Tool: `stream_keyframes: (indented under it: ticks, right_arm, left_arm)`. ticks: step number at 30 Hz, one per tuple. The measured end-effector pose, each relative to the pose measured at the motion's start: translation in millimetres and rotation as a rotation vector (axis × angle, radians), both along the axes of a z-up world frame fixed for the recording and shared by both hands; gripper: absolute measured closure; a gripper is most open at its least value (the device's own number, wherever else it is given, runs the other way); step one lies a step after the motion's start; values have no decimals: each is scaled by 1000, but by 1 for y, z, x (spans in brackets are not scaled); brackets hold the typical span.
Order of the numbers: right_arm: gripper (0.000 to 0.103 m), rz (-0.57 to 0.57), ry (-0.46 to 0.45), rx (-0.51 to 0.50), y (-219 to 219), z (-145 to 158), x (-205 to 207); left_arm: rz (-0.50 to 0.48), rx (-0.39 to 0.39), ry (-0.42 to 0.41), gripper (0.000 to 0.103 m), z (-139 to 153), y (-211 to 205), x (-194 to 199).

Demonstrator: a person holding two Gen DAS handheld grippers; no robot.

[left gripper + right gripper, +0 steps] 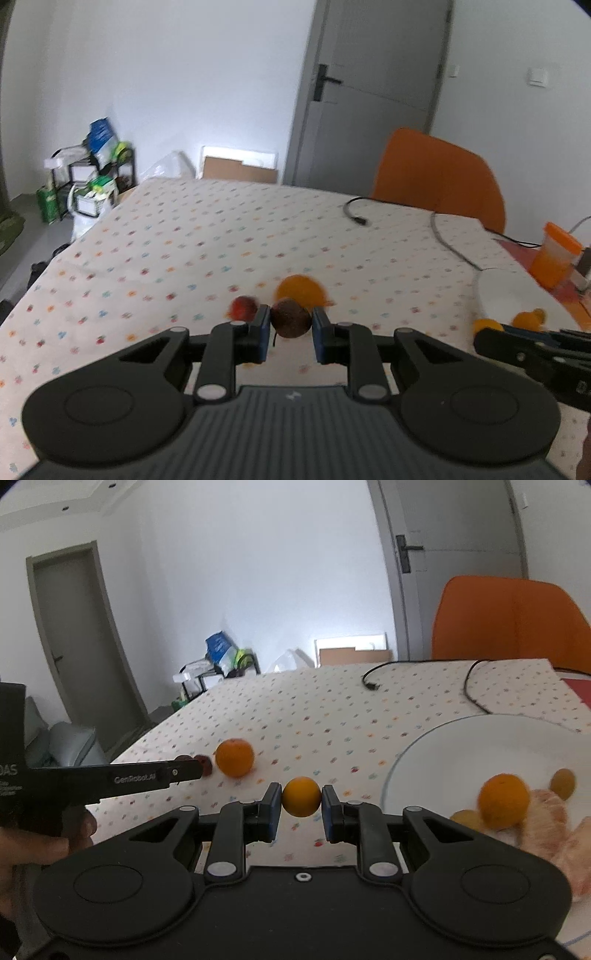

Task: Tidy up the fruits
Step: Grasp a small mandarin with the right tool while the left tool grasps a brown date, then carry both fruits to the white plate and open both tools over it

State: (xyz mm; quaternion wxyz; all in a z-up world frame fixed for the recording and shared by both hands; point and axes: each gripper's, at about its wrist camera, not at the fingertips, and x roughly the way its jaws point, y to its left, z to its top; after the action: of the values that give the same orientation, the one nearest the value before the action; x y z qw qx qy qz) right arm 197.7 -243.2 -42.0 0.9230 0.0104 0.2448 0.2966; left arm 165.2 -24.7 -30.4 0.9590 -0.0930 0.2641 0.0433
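**Both grippers loaded, round fruit could slip**

The left gripper pinches a dark brown fruit, and the right gripper clamps a small orange fruit left of the white plate. Both are round, so a loose squeeze might let them roll away. On the tablecloth: one orange, one red fruit. On the plate: one orange, two yellowish fruits, some peeled segments.

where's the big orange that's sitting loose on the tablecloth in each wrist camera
Left wrist view: the big orange sits lower middle, just beyond the dark brown fruit between the left gripper fingers.
Right wrist view: it lies left of centre on the tablecloth, near the left gripper's tip.
Shared landmark: the orange chair behind the table.
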Motion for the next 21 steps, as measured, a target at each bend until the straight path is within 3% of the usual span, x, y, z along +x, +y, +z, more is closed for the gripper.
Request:
stream_keyframes:
  ticks: [9,21]
  right_arm:
    - [82,-78,-48,-5,-42,16,1]
    - [81,-171,-57,7,-85,14,9]
  left_arm:
    - [-98,1,-37,81,15,-44,6]
    - [-203,5,-51,81,20,-93,19]
